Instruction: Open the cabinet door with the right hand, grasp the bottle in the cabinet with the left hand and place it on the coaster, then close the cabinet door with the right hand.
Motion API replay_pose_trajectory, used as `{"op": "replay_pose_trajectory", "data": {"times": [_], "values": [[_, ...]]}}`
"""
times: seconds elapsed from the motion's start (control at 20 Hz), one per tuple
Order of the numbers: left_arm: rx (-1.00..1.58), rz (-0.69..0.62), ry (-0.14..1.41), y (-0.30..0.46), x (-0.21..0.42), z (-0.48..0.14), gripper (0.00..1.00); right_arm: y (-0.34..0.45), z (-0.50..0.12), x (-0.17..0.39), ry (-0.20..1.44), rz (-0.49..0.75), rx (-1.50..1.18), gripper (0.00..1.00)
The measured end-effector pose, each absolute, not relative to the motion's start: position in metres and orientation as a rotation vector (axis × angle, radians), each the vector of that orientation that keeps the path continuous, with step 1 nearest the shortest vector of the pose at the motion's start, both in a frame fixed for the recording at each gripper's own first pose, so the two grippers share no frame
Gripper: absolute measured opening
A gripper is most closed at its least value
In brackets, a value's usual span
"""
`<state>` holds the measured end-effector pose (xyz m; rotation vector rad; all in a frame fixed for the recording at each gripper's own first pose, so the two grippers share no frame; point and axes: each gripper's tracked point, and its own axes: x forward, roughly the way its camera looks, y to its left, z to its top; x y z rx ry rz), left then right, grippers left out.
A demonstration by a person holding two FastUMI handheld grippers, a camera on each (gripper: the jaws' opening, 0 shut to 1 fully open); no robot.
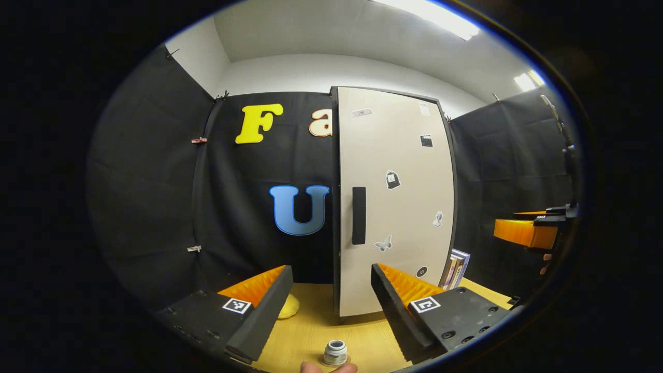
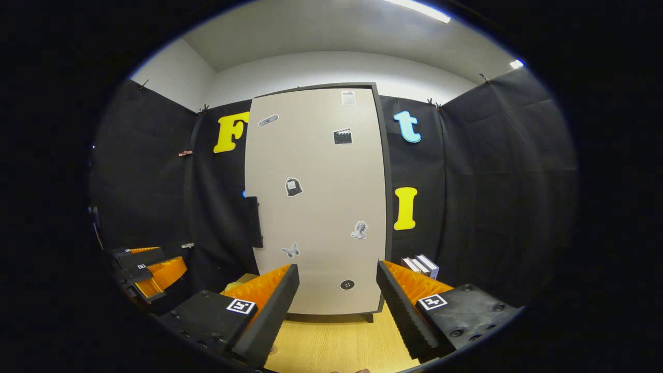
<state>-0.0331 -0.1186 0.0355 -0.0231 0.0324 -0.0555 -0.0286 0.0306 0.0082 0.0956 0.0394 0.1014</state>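
The tall cabinet's beige door (image 1: 399, 207) (image 2: 316, 207), dotted with stickers, is shut, with a black handle (image 1: 358, 215) (image 2: 253, 221) on its left edge. A small white bottle (image 1: 335, 352) stands low in the left gripper view on a round coaster (image 1: 322, 361), on the wooden table just short of the cabinet. My left gripper (image 1: 331, 274) is open above and behind the bottle, holding nothing. My right gripper (image 2: 336, 269) is open, facing the lower door and apart from it. Each gripper also shows in the other's view: the right (image 1: 525, 232), the left (image 2: 150, 272).
A yellow lump (image 1: 289, 306) (image 2: 233, 285) lies on the light wooden table (image 1: 311, 331) (image 2: 336, 342) left of the cabinet. Several books (image 1: 456, 269) (image 2: 422, 267) stand to its right. A fingertip (image 1: 326, 368) shows at the bottom edge. Black cloth walls close the booth.
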Motion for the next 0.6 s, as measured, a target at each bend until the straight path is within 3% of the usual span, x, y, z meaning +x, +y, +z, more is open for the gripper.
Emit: {"op": "replay_pose_trajectory", "data": {"times": [0.6], "values": [[-0.009, -0.05, 0.023, -0.14, -0.015, 0.04, 0.96, 0.013, 0.007, -0.016, 0.041, 0.116, 0.118, 0.98]]}}
